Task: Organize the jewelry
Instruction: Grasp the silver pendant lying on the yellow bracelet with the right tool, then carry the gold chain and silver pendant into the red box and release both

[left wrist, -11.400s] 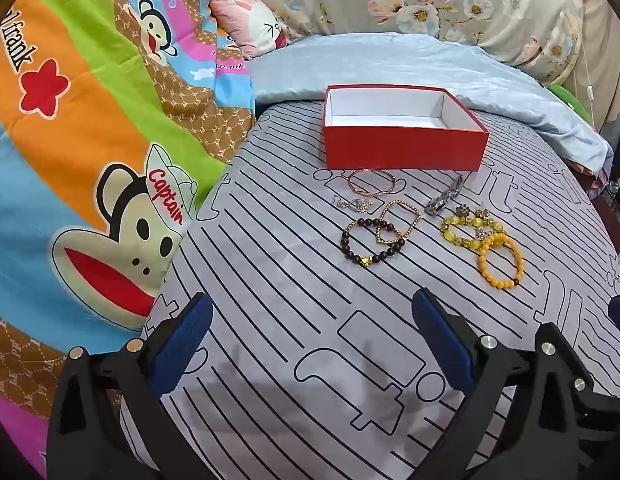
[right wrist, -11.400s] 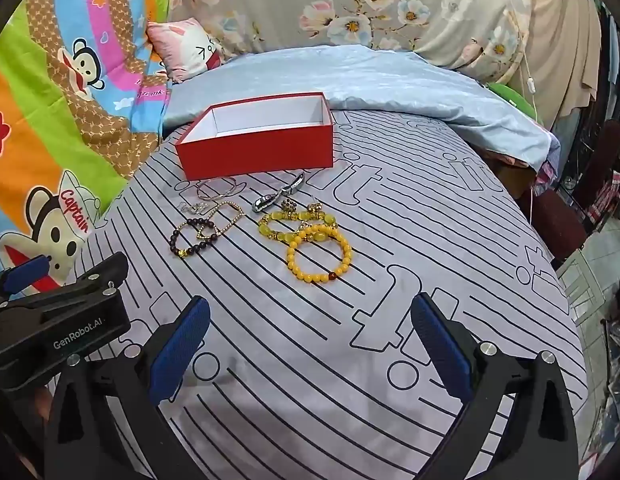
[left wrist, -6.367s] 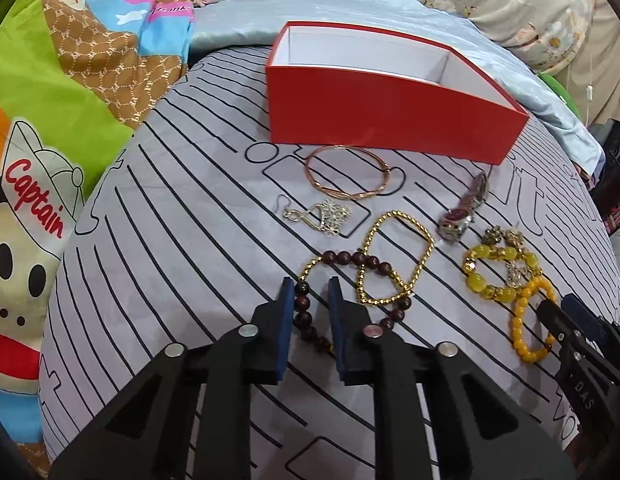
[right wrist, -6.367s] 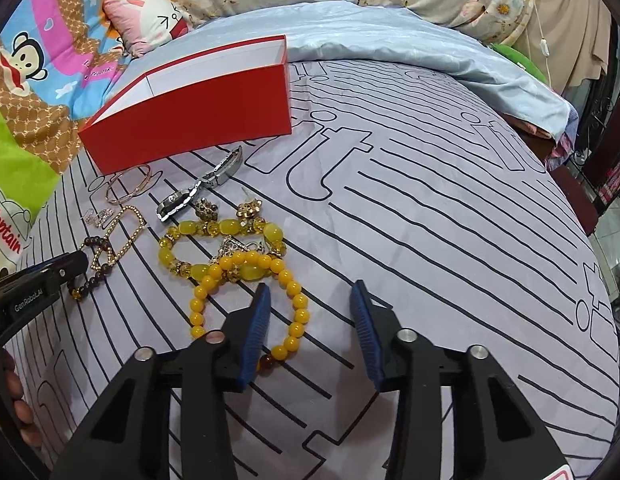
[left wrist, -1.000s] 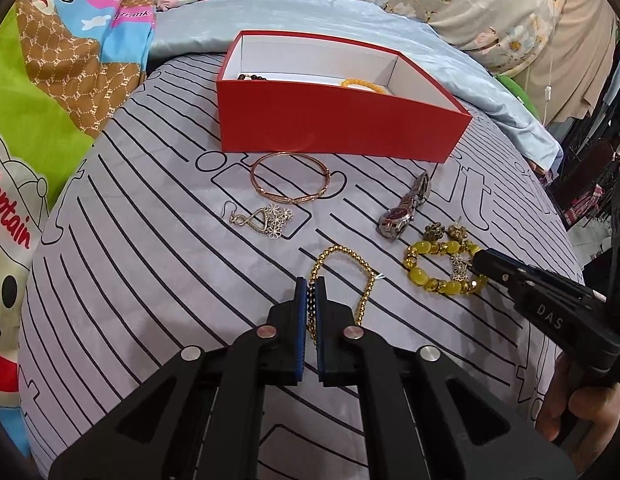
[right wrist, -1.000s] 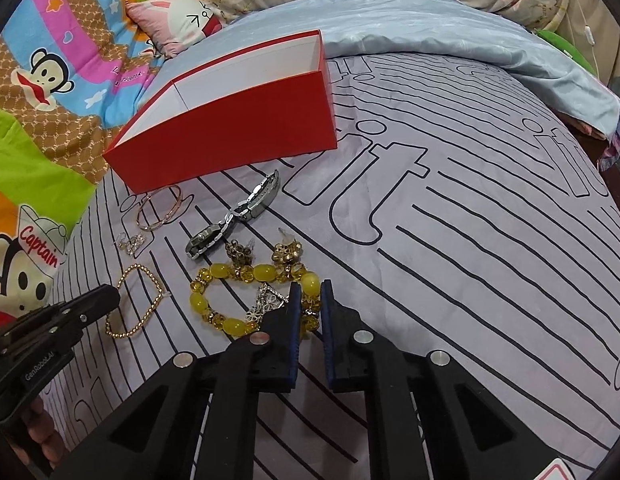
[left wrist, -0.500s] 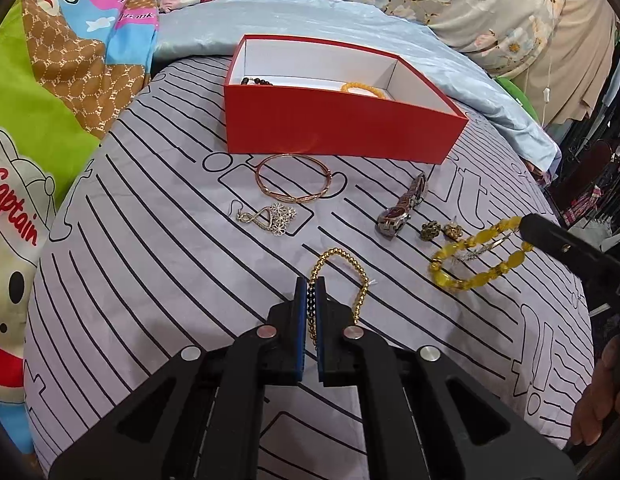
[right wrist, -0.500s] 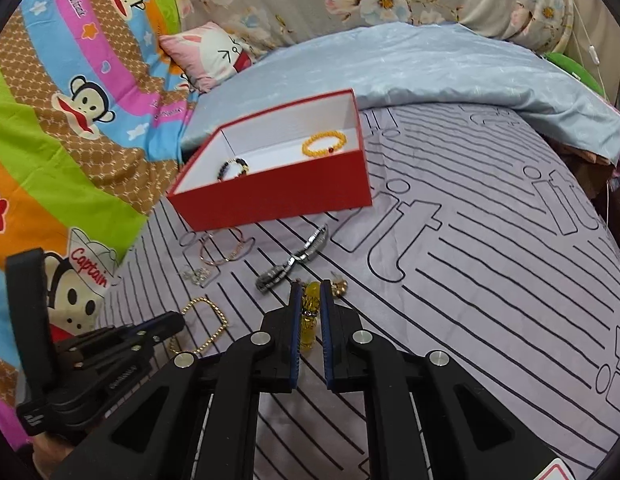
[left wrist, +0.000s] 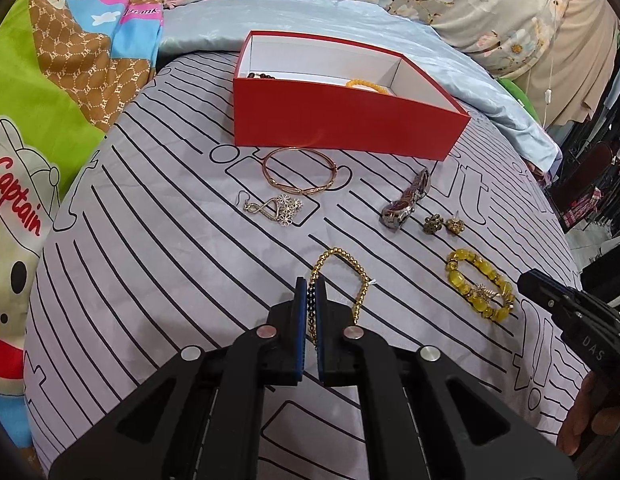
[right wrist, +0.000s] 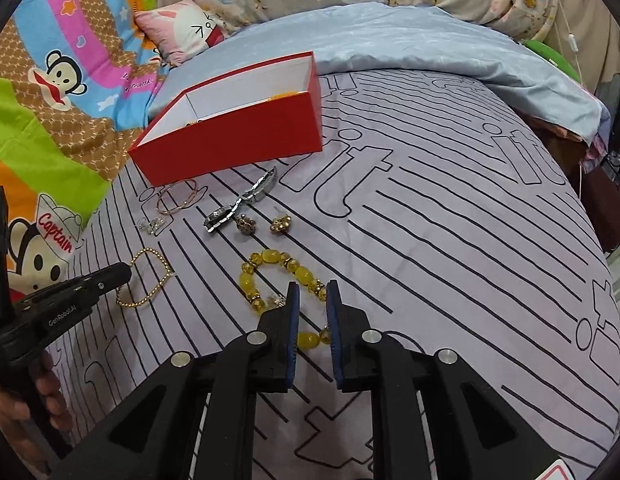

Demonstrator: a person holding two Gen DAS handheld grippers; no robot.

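My left gripper (left wrist: pixel 310 286) is shut on the near side of a gold bead bracelet (left wrist: pixel 360 280) that lies on the striped bedsheet; the bracelet also shows in the right wrist view (right wrist: pixel 150 280). My right gripper (right wrist: pixel 311 294) stands slightly open over the near part of a yellow stone bracelet (right wrist: pixel 270 270), which lies flat on the sheet (left wrist: pixel 476 290). A red box (left wrist: pixel 342 118) with a white inside holds a dark bead bracelet (left wrist: pixel 262 76) and an orange bead bracelet (left wrist: pixel 366 85).
On the sheet lie a rose-gold bangle (left wrist: pixel 302 170), a flower earring (left wrist: pixel 278 208), a silver hair clip (left wrist: pixel 408 202) and two stud earrings (left wrist: pixel 444 224). A light blue blanket (right wrist: pixel 390 36) and cartoon quilt (right wrist: pixel 50 80) lie behind and to the left.
The yellow stone bracelet was lifted in my right gripper half a second ago; now it lies back on the sheet and the right jaws have parted. The left gripper stays shut on the gold bracelet.
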